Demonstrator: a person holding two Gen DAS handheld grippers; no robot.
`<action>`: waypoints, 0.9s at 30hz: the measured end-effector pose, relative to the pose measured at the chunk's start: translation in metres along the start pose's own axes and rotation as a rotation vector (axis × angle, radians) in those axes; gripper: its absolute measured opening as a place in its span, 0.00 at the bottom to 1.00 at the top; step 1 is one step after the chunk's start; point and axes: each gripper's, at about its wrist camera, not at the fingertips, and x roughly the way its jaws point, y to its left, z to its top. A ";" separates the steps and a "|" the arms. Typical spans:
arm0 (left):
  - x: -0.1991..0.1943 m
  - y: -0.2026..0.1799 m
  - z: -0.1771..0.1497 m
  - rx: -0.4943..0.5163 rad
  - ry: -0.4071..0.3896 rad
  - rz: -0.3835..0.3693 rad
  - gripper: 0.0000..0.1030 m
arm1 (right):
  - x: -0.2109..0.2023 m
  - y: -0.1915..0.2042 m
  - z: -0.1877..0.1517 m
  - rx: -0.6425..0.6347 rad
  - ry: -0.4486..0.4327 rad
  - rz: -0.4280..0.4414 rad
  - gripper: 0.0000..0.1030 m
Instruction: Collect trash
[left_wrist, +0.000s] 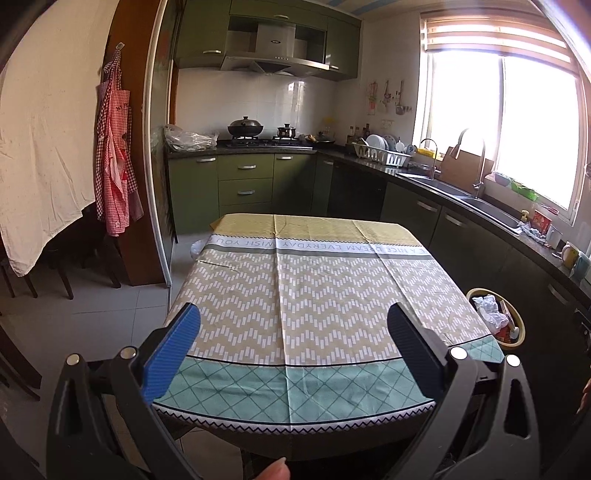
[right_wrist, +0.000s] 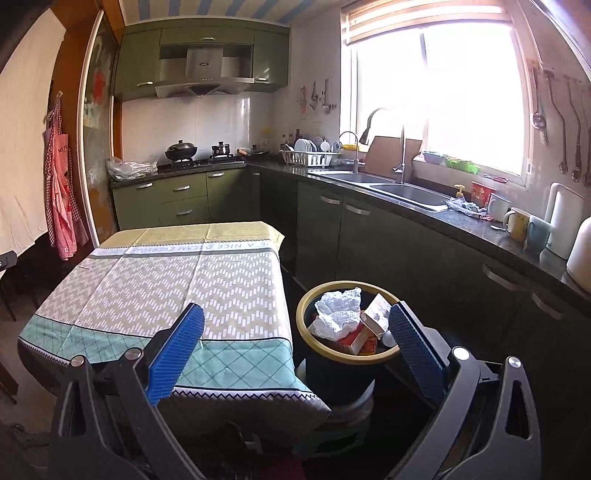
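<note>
The desk (left_wrist: 295, 295) fills the frame centre, its cloth bare. The trash bin (right_wrist: 306, 310), lower right, already holds crumpled paper (right_wrist: 338, 310) and small boxes (right_wrist: 373, 314). Left claw (left_wrist: 293, 332) and right claw (right_wrist: 295, 332) are both wide open, empty. Probably nothing remains; check the floor before finishing.

The table (left_wrist: 314, 295) stands with its cloth bare, so a gripper could sweep across it unhindered. Just beside its right edge sits the trash bin (right_wrist: 347, 354), heaped with crumpled paper (right_wrist: 338, 310) and small boxes (right_wrist: 369, 325) up past the rim. Between the table and the kitchen cabinets (right_wrist: 406, 251) runs only a narrow aisle, and the bin fills it.
</note>
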 end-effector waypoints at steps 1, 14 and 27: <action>-0.001 0.001 -0.001 -0.001 -0.003 0.002 0.94 | -0.001 0.000 0.000 0.001 -0.002 0.003 0.96; -0.009 -0.001 -0.001 0.015 -0.012 -0.028 0.94 | 0.000 0.001 0.001 -0.007 0.000 0.011 0.96; -0.011 -0.005 0.000 0.025 -0.018 -0.023 0.94 | 0.001 -0.002 0.001 0.000 0.002 0.016 0.96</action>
